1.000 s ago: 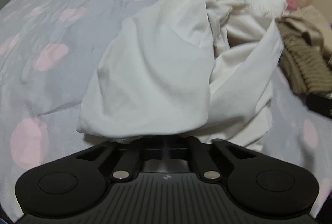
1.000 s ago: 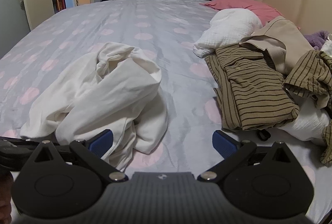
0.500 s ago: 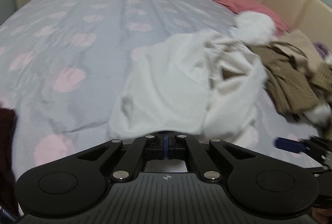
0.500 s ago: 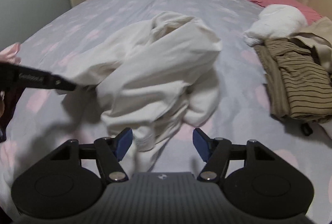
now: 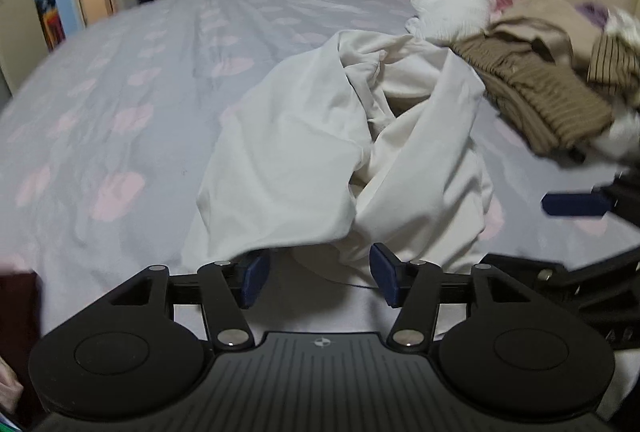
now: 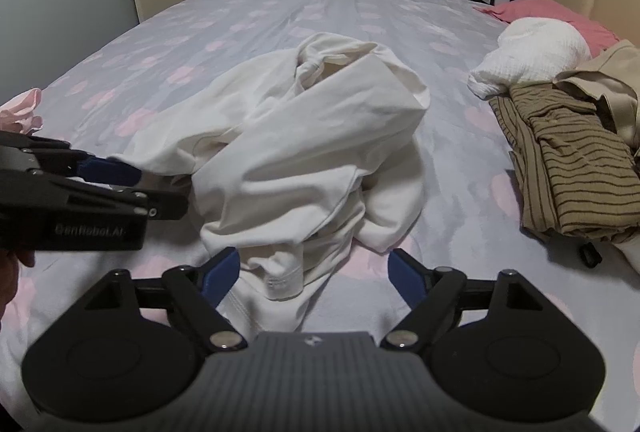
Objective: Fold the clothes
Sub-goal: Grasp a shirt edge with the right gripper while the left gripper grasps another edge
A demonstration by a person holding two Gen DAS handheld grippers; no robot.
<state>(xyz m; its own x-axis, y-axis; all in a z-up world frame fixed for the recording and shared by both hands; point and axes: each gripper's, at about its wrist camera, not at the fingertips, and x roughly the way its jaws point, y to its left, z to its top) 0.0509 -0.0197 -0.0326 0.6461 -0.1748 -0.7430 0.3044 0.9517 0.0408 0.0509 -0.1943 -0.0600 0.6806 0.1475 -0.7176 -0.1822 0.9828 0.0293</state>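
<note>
Nearest, the left gripper (image 5: 318, 278) has just been opened; its pads stand apart, gripping nothing, with white cloth lying slack between them. The right gripper (image 6: 314, 274) is also released, a hem of the crumpled white garment (image 6: 304, 152) lying between its jaws. 2 layers could be pinched together there, spoiling the fold. Beyond, the striped brown clothes (image 6: 576, 152) could get snagged.
</note>
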